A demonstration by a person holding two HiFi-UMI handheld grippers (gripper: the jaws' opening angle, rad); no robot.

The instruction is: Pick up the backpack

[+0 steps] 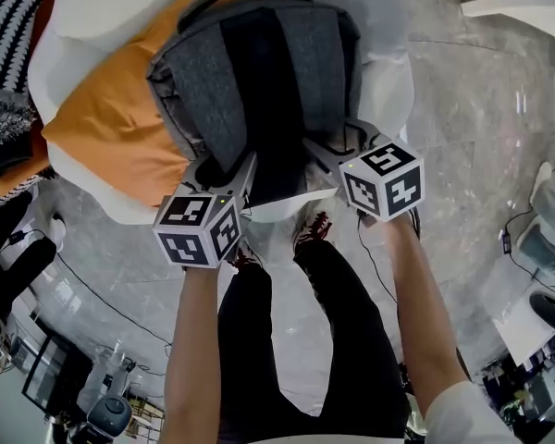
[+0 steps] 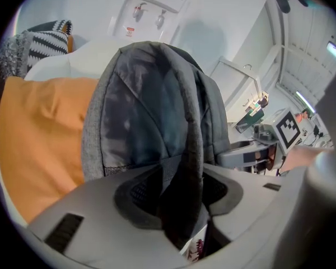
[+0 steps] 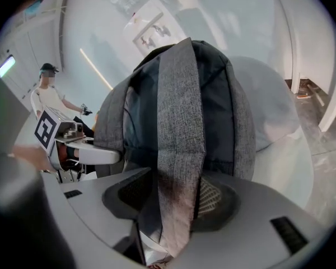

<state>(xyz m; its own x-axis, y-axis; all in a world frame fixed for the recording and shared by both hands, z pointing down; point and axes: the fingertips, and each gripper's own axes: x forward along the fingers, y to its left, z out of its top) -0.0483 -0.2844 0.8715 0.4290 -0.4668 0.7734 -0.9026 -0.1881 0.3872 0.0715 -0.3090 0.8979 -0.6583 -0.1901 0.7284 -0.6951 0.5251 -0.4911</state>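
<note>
Raising both hands evenly should keep the grey backpack (image 1: 259, 72), leaning on an orange cushion (image 1: 111, 118), level. Jaws of the left gripper (image 1: 224, 166) clamp one shoulder strap (image 2: 193, 167), those of the right gripper (image 1: 338, 141) the other strap (image 3: 179, 150).

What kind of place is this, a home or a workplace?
Probably an office lounge or lab: polished floor strewn with cables, a white armchair with an orange cushion, a water dispenser by the wall.
</note>
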